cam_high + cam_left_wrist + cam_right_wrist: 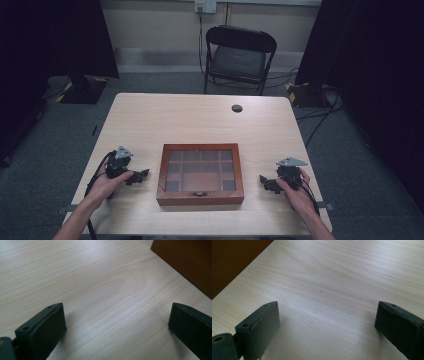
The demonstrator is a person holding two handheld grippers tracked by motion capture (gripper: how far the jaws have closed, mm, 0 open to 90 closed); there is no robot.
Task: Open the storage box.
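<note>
Flanking a closed wooden box [200,174] on the table [200,117], left gripper [139,176] and right gripper [266,182] rest with jaws spread, holding nothing.

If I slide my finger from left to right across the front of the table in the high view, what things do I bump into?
left gripper → wooden box → right gripper

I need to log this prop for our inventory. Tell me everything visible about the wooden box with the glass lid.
The reddish-brown wooden box with a glass-paned lid lies flat on the light wooden table, near its front edge, between the left gripper and right gripper, touching neither. The lid is closed; through the pane a grid of small compartments shows. A small dark clasp sits mid-front. Its contents cannot be made out.
</note>
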